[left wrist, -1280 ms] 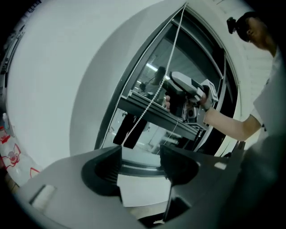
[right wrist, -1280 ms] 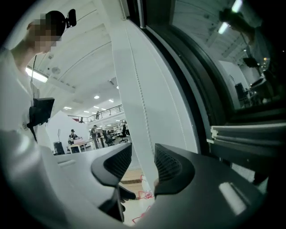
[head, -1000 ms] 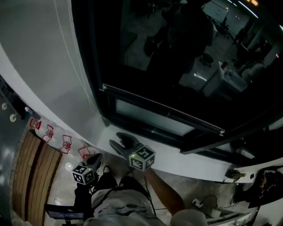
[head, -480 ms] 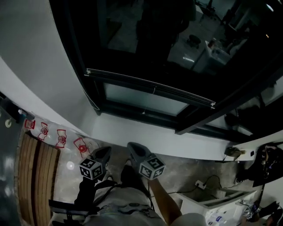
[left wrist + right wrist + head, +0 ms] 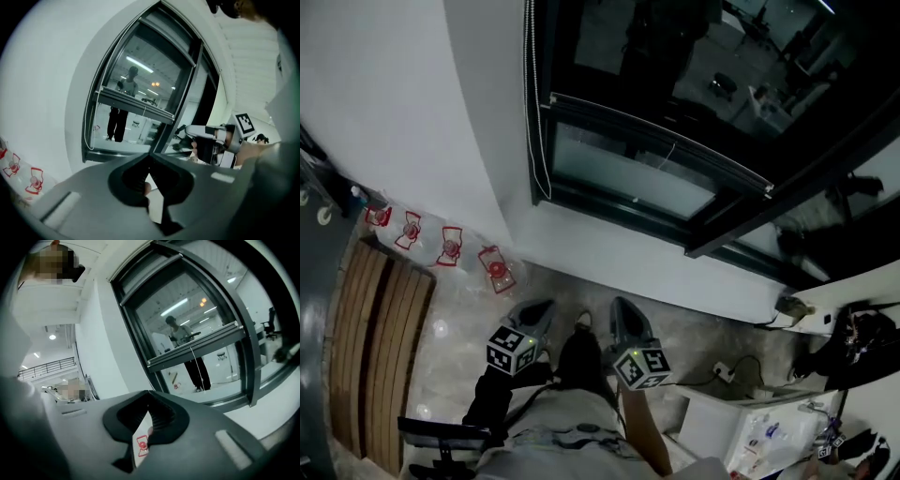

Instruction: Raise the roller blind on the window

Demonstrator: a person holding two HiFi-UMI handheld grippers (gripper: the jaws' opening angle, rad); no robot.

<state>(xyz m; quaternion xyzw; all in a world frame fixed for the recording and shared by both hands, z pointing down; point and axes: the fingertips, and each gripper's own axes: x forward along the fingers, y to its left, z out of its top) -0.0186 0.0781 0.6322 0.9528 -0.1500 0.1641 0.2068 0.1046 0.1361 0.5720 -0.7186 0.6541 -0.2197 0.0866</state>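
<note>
Bead cord hangs in a thin loop down the left edge of the window. Left gripper is held low, well apart from that cord, clenched on nothing. Just beside it, my right gripper is likewise clamped empty. Further right, the roller blind's bottom rail crosses the pane low down, with a strip of glass showing beneath. Risks, as I judge them: the slim cord could slip between the pads, hauling the wrong strand would drop the blind, and a sideways yank might jam it.
</note>
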